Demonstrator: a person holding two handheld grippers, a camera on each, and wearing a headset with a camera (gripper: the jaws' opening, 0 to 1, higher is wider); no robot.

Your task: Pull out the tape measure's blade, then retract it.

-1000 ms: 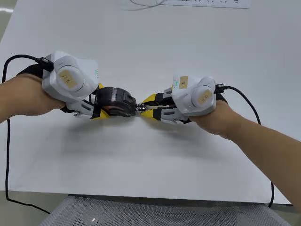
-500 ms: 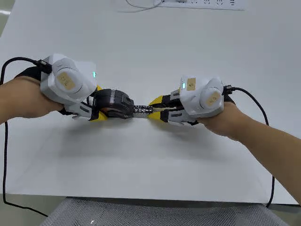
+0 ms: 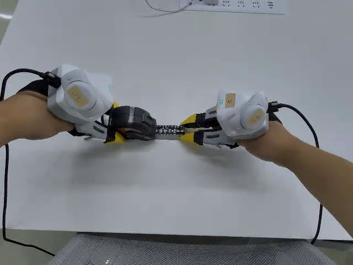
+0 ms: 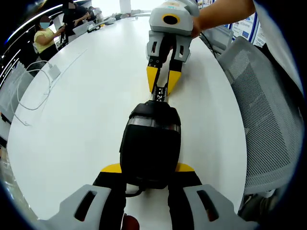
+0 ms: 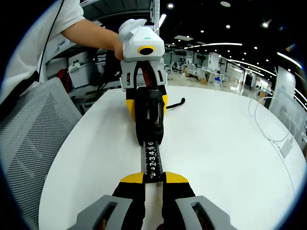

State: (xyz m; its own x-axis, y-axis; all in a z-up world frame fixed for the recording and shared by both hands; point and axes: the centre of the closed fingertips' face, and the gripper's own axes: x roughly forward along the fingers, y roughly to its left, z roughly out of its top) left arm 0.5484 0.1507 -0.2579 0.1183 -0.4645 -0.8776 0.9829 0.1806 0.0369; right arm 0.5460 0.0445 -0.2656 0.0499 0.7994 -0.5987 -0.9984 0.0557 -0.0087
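The black tape measure case (image 3: pixel 133 122) is held just above the white table (image 3: pixel 182 61), with my left gripper (image 3: pixel 116 130) shut on its sides. In the left gripper view the case (image 4: pixel 150 143) sits between the yellow-tipped jaws of my left gripper (image 4: pixel 148 168). A short length of dark blade (image 3: pixel 168 130) with white numerals runs from the case to my right gripper (image 3: pixel 186 128), which is shut on the blade's end. In the right gripper view the blade (image 5: pixel 151 158) leads from my right gripper (image 5: pixel 152 178) up to the case (image 5: pixel 149 114).
A power strip (image 3: pixel 238 5) with a white cable (image 3: pixel 165 8) lies at the table's far edge. Black cables (image 3: pixel 6 165) trail from both grippers. A mesh chair (image 3: pixel 187 251) stands at the near edge. People sit far off (image 4: pixel 43 33) in the left gripper view.
My right gripper has moved to the right, away from the case, drawing more blade out. My left gripper has kept the case almost still.
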